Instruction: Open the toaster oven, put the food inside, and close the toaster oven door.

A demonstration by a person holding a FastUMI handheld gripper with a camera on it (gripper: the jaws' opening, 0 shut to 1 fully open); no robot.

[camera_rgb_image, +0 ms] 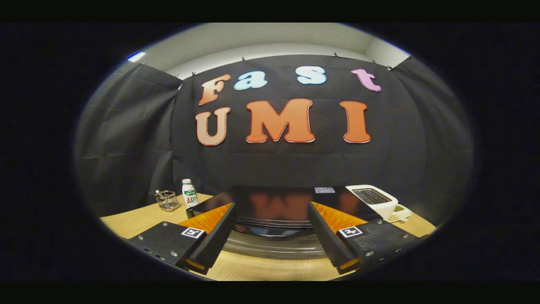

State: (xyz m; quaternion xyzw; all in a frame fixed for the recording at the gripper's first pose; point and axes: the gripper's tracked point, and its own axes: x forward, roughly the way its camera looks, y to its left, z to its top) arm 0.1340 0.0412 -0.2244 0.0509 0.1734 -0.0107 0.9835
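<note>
A black glossy toaster oven point(274, 202) stands on the wooden table point(135, 219), seen from above and in front. Its shiny top lies just ahead of my fingers, and a silver band point(274, 249) runs across its front between them. My gripper point(271, 207) hovers open over the oven's front edge, one finger on each side and nothing held. A small white dish point(400, 213) with something greenish in it sits to the right, beside a white toaster. I cannot tell from here how the oven door stands.
The white toaster point(373, 198) stands right of the oven. A small white bottle point(189, 193) and a wire basket point(167, 200) are at the back left of the table. Black cloth walls close the booth behind.
</note>
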